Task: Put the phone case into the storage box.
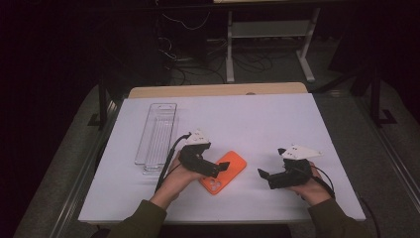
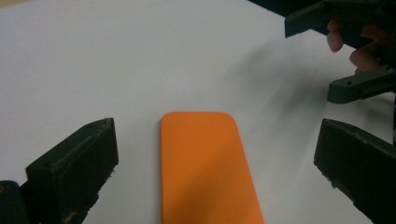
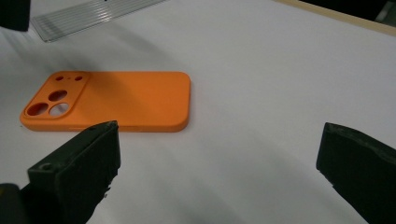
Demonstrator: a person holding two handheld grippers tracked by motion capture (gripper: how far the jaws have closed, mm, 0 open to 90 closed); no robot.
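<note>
I see a white table [image 1: 277, 124] with wide bare room at its middle and far side. A clear tray [image 1: 157, 134] lies at its left, well apart from my work. The orange phone case [image 1: 225, 171] lies flat, face down, near the front edge (camera holes toward me). My left gripper [image 1: 218, 168] hovers over it, jaws spread wide and empty; my right gripper [image 1: 265, 177] waits just right of it, also gaping. I judge this the approach: next I must lower and straddle the case's long edges.
</note>
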